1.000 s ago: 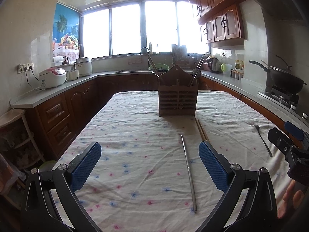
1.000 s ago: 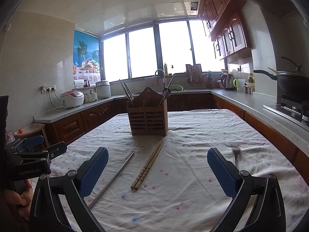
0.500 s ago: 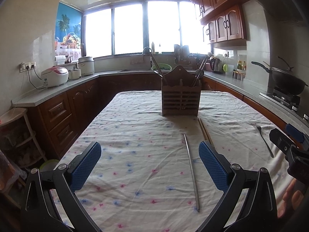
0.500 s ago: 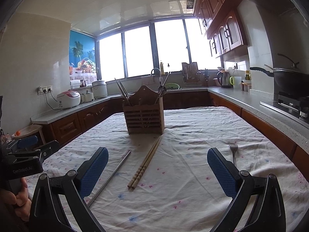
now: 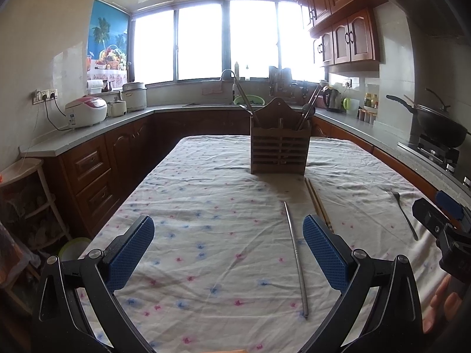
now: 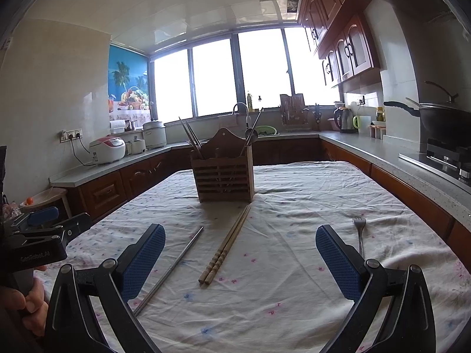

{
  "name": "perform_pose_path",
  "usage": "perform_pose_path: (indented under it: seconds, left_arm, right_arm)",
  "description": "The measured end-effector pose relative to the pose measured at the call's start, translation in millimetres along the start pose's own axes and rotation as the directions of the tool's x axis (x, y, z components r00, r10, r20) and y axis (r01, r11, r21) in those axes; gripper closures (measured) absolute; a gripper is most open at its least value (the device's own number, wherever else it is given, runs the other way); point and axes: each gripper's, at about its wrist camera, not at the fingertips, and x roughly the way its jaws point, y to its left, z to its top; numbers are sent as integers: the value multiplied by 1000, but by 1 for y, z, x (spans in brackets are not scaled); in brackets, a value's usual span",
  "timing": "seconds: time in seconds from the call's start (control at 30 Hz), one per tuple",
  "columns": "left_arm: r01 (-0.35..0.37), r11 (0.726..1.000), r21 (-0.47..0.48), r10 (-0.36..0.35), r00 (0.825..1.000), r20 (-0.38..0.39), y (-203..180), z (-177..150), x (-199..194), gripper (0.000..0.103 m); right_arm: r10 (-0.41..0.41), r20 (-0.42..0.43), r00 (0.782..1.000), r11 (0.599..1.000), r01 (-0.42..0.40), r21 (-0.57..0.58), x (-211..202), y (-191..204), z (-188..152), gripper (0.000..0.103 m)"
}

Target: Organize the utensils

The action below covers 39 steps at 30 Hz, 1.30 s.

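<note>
Both grippers held wide apart and holding nothing above the near end of the table.

The left gripper (image 5: 228, 253) spreads its blue pads (image 5: 131, 253) over the cloth, the metal chopstick (image 5: 295, 256) lying just inside its right finger; the right gripper (image 6: 240, 260) (equally spread) frames the wooden chopsticks (image 6: 226, 244), with the fork (image 6: 359, 232) beside its right finger toward the table's right edge. The wooden utensil holder (image 6: 224, 173) stands upright toward the far end of the table (image 6: 294, 309), some utensils already in it.
</note>
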Motion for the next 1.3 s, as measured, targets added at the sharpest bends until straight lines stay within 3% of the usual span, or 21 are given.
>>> perform_pose_path:
  seconds: [1.3]
  left_arm:
    - [-18,1000,3,18,1000,26,2,1,-7,0]
  right_arm:
    - [30,30,999,1000,-30,-4,-6,2,7,0]
